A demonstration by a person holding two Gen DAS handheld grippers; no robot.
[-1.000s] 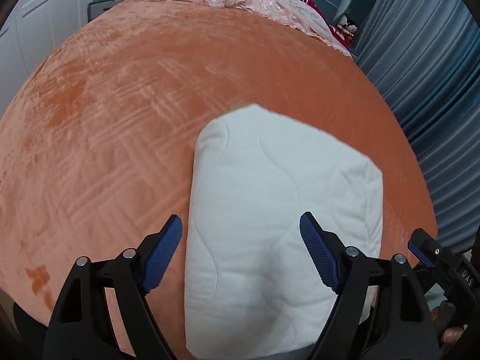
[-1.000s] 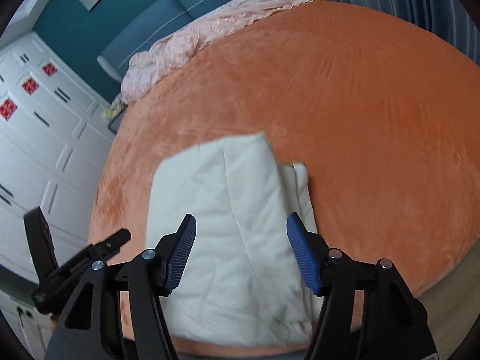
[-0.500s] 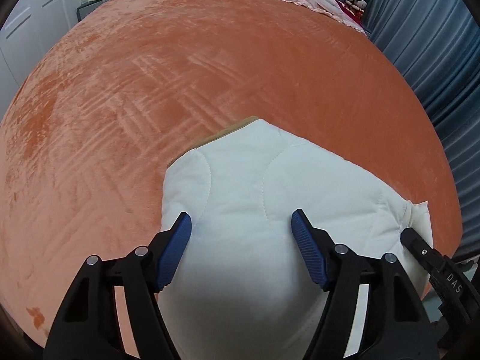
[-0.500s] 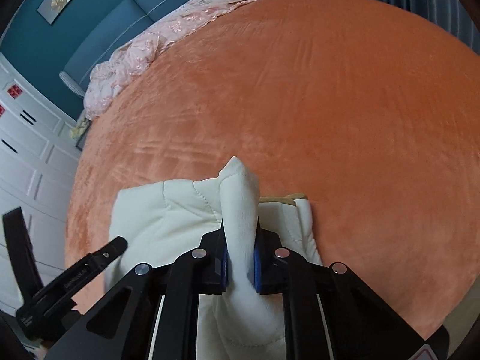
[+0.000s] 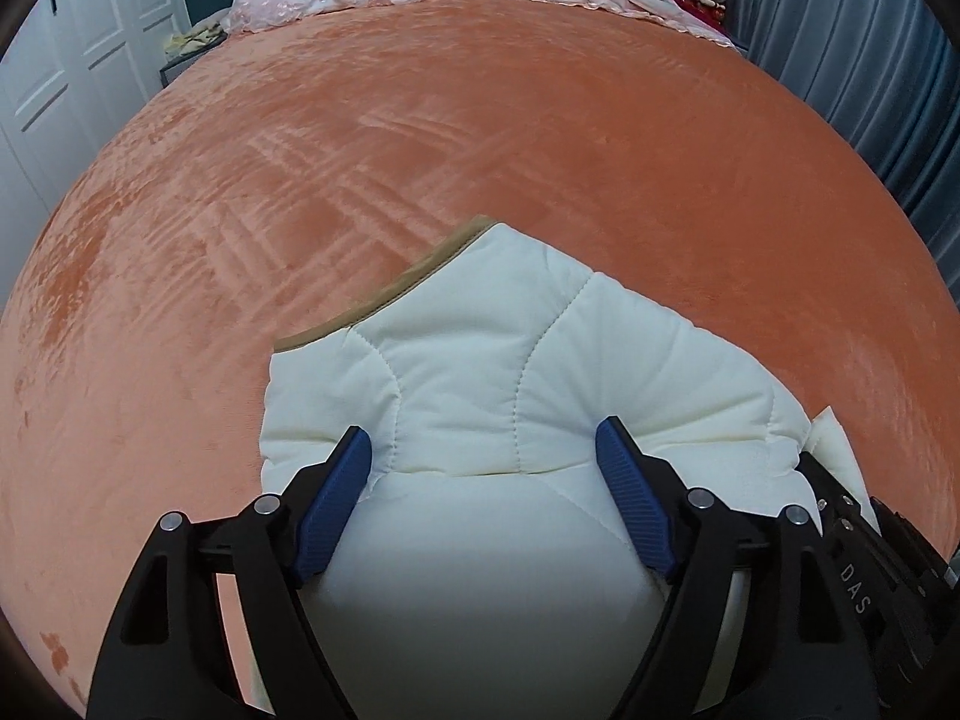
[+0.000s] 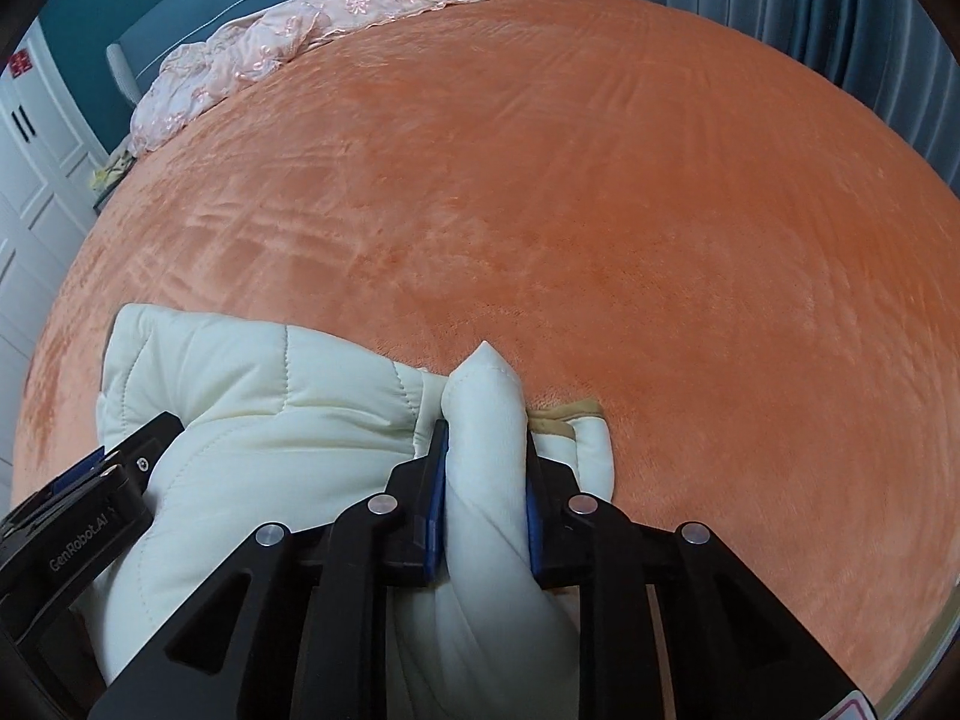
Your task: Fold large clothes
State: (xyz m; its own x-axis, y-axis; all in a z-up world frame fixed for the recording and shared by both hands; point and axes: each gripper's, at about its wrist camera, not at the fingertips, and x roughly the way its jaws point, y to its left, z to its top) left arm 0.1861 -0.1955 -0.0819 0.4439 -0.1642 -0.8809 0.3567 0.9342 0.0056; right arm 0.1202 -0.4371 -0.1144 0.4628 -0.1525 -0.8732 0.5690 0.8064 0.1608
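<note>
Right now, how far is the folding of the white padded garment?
Partly done. The white padded garment already lies in a compact bundle on the orange bed cover. In hand: the right tool is shut on a bunched fold, while the left tool is open around the bundle. Left: laying that fold down and flattening the bundle.

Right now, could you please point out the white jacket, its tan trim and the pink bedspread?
white jacket [image 5: 540,372], left wrist view, quilted top panel.
tan trim [image 5: 420,273], left wrist view, edge band.
pink bedspread [image 6: 336,18], right wrist view, rumpled middle.
</note>
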